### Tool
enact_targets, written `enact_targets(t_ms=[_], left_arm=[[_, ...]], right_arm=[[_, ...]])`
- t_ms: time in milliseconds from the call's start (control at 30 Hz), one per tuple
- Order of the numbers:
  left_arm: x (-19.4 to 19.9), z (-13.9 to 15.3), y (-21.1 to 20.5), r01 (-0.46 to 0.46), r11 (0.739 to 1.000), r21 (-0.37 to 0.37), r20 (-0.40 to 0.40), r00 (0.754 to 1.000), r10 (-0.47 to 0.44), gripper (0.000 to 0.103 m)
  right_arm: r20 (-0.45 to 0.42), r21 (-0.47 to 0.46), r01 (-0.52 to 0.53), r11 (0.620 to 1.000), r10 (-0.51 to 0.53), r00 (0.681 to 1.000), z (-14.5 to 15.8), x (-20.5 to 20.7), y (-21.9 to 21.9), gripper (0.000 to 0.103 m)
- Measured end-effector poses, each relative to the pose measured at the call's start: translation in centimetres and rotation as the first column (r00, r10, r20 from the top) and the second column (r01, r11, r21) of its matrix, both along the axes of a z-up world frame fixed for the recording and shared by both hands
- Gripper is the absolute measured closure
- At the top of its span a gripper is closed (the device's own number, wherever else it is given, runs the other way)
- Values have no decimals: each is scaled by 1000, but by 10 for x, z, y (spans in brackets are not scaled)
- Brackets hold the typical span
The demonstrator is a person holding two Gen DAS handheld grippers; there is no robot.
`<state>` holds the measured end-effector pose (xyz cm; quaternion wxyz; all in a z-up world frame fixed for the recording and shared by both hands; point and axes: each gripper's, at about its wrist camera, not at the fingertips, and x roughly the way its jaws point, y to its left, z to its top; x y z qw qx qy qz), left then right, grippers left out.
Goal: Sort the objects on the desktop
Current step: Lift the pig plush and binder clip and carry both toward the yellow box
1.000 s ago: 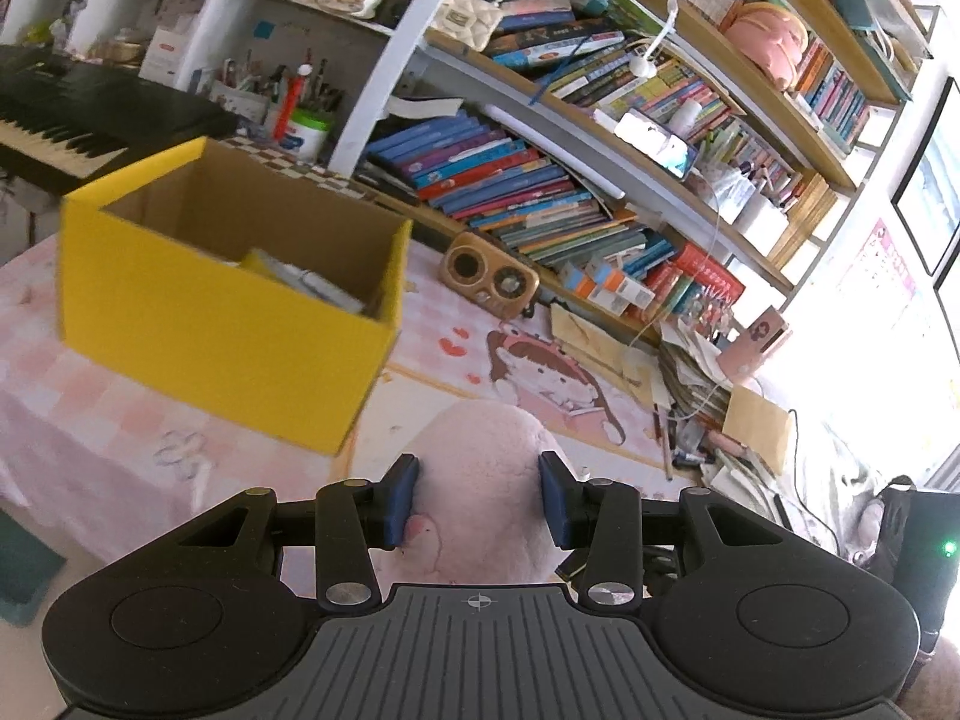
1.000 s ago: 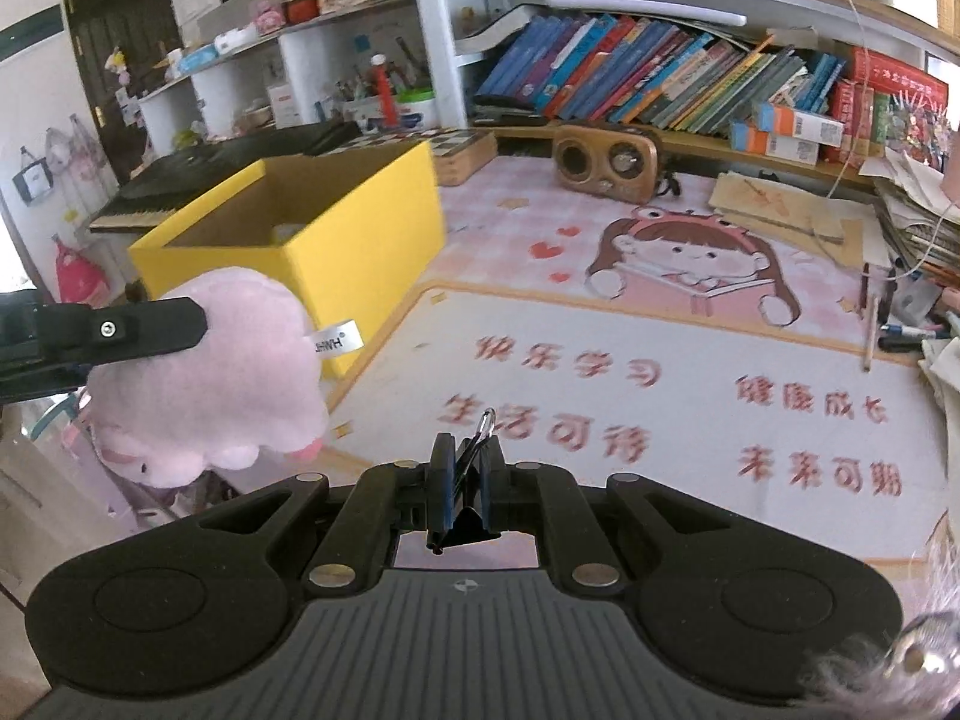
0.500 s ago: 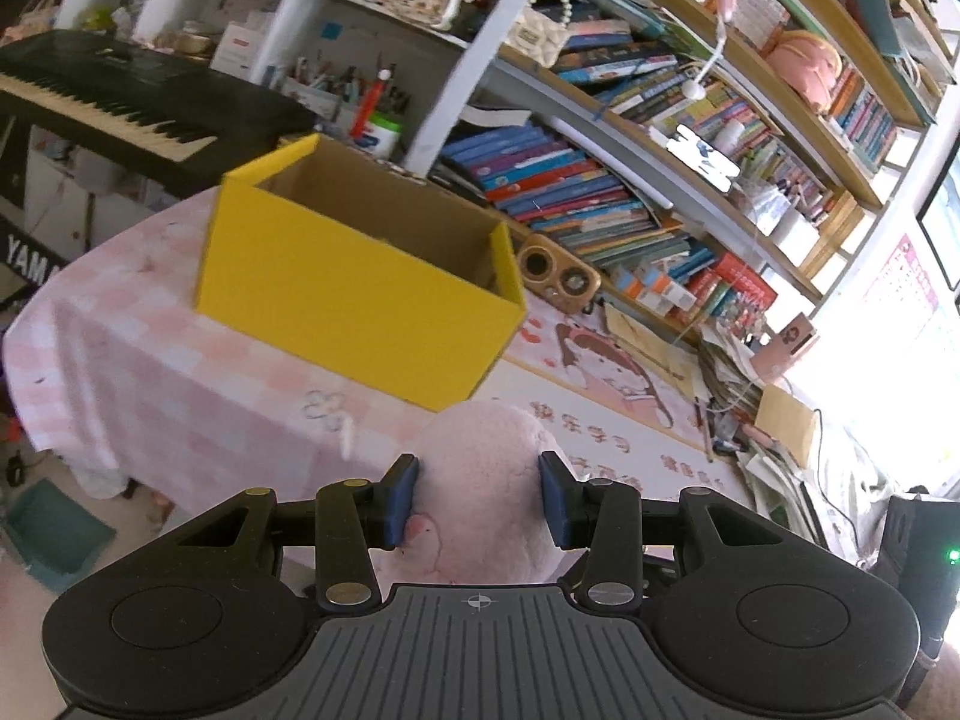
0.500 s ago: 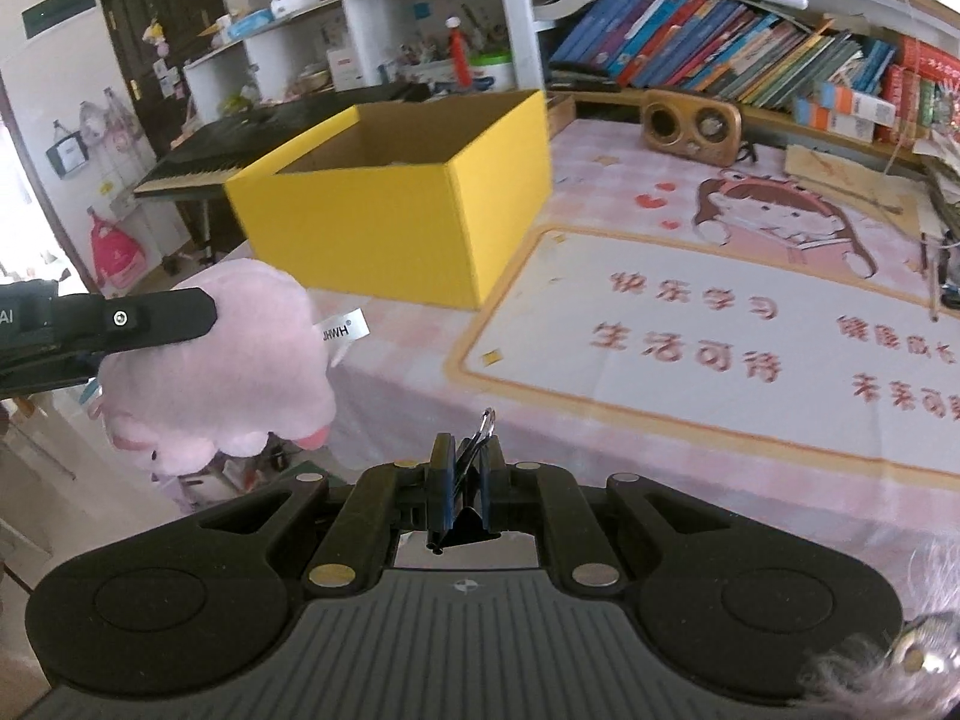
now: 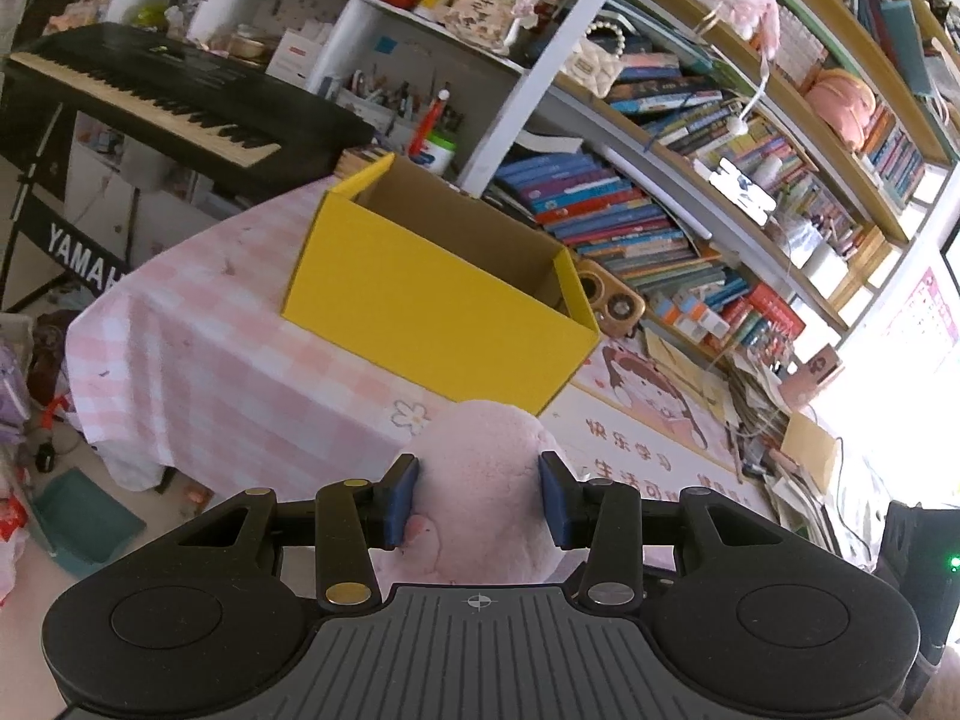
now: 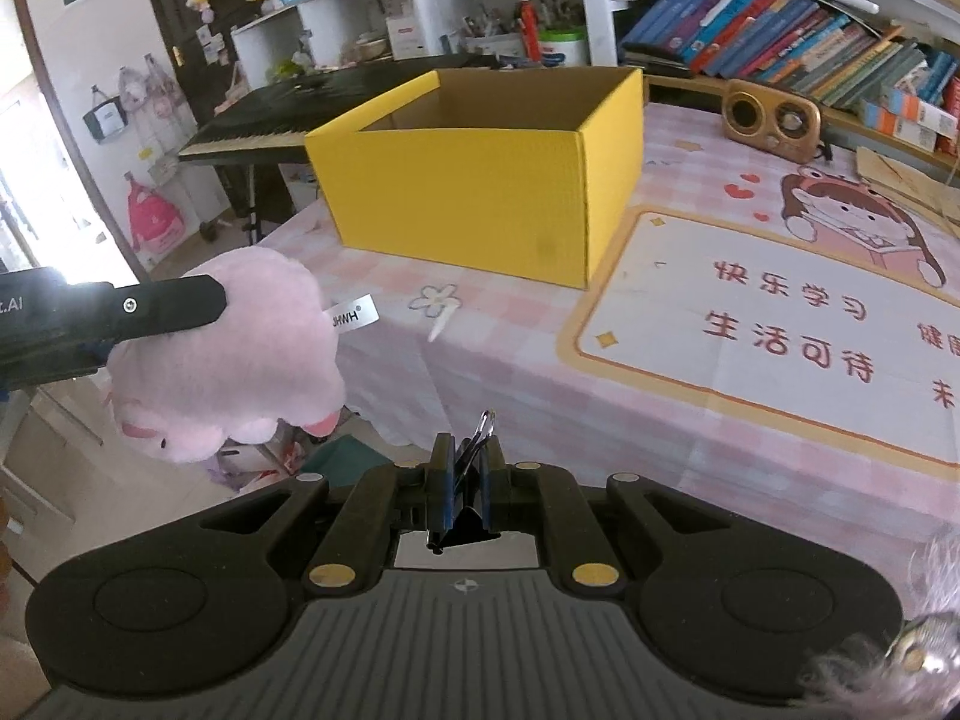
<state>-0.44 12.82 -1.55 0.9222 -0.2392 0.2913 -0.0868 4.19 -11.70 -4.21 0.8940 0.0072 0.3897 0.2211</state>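
My left gripper (image 5: 478, 495) is shut on a pink plush toy (image 5: 480, 468), held in the air off the table's near-left corner. The toy with its white tag also shows in the right wrist view (image 6: 234, 354), at the tip of the left gripper's arm. My right gripper (image 6: 465, 480) is shut on a black binder clip (image 6: 471, 450), held off the table's front edge. An open yellow cardboard box (image 5: 438, 300) stands on the pink checked tablecloth (image 5: 240, 360), also seen in the right wrist view (image 6: 480, 198). Its inside is mostly hidden.
A wooden speaker (image 6: 771, 117) stands behind the box. A pink cartoon desk mat (image 6: 780, 324) covers the table's right part. Bookshelves (image 5: 630, 222) line the back. A black keyboard piano (image 5: 150, 96) stands left of the table. A teal bin (image 5: 84, 522) sits on the floor.
Both grippers have pulled back and away from the table, so the yellow box now looks farther and smaller. Each keeps its hold, the left on the plush, the right on the clip.
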Motion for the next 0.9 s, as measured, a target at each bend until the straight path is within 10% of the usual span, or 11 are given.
enact_targets(t_ms=[900], left_arm=[[25,24,28,-30,1000,-5,86,996,30,62]], right_arm=[[47,-6,-64,998,64,997,20,25,35,95]])
